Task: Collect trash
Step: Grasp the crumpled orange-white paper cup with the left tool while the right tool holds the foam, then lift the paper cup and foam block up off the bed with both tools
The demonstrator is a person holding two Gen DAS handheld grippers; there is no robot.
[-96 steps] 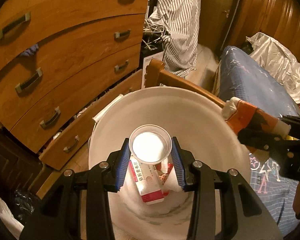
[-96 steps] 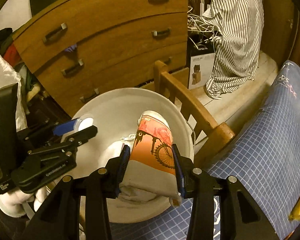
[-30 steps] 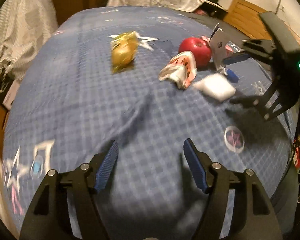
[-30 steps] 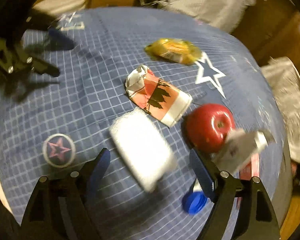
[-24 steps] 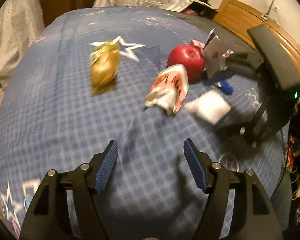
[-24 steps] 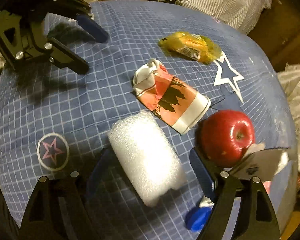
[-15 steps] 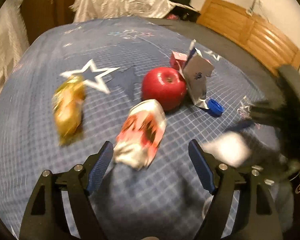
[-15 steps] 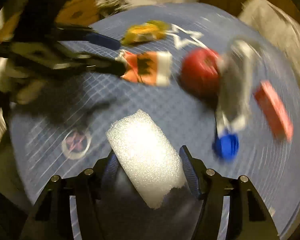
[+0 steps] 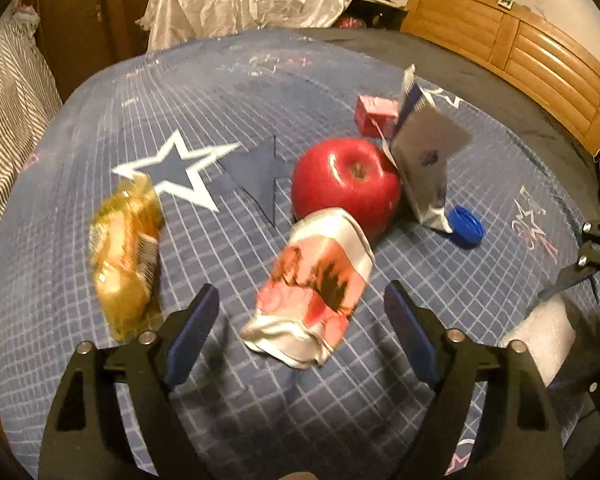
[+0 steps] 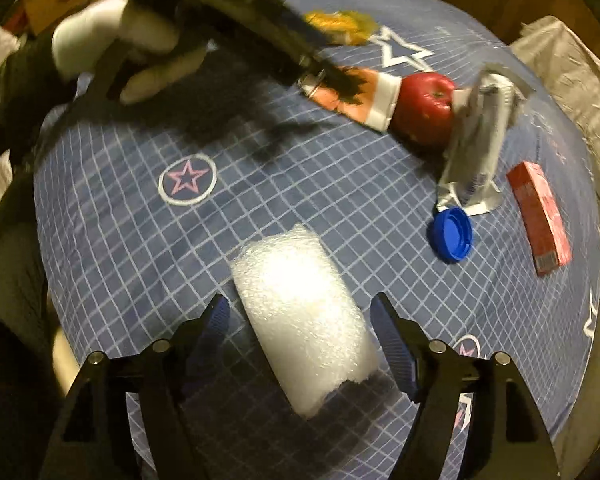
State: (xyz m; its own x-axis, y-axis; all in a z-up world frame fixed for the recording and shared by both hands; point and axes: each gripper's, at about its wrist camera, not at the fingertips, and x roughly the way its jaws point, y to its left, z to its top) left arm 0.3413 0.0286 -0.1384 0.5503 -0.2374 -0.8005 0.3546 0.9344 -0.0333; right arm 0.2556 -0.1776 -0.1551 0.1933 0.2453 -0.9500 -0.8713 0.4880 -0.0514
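- On the blue checked bed cover: left gripper, fingers wide apart and just opened further, flanking the crushed paper cup without touching.
- Right gripper: fingers apart, just reopened, straddling the white foam roll; contact cannot be told.
- The yellow wrapper is motion-blurred; the red apple partly hides the silver pouch.
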